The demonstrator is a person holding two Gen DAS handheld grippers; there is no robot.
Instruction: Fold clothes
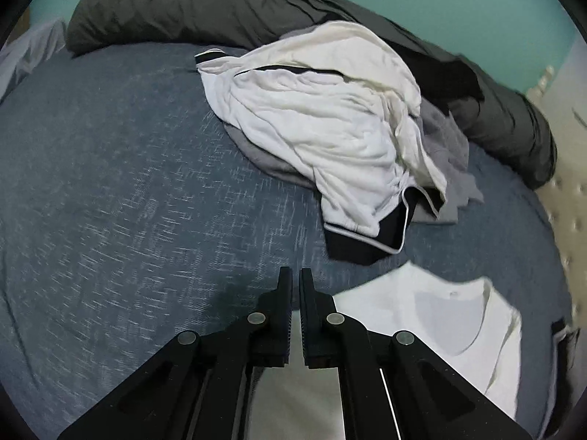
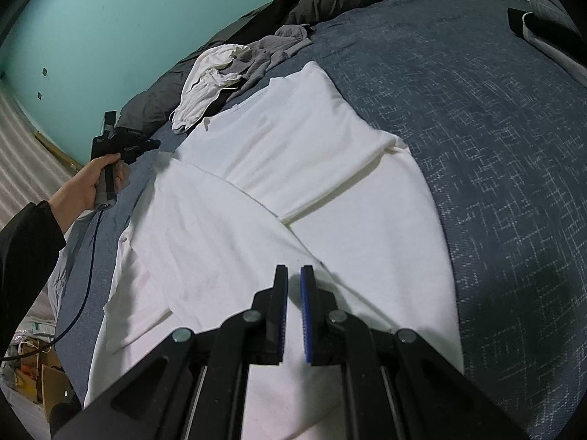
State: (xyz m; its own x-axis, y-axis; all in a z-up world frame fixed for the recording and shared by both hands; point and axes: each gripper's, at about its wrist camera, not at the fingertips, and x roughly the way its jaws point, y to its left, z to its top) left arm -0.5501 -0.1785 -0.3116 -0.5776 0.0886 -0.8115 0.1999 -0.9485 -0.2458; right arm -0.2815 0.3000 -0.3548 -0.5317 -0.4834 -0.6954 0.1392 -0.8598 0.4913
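A white T-shirt [image 2: 293, 154] lies flat on the blue bedspread [image 2: 495, 146] with its sides folded inward. My right gripper [image 2: 293, 275] hovers over the shirt's lower part, shut, with no cloth seen between its fingers. A hand [image 2: 91, 183] holds my left gripper [image 2: 148, 145] by the shirt's far left edge. In the left wrist view the left gripper [image 1: 296, 278] is shut over the bedspread [image 1: 128, 201], nothing pinched at its tips, and the shirt's neckline [image 1: 458, 322] lies to its right.
A heap of clothes lies beyond the shirt: a white garment with black trim [image 1: 323, 110] on a grey garment [image 1: 444, 146]. A dark grey duvet [image 1: 183, 3] runs along the teal wall. A black-and-white item [image 2: 532, 33] sits far right. Boxes [image 2: 33, 374] stand on the floor.
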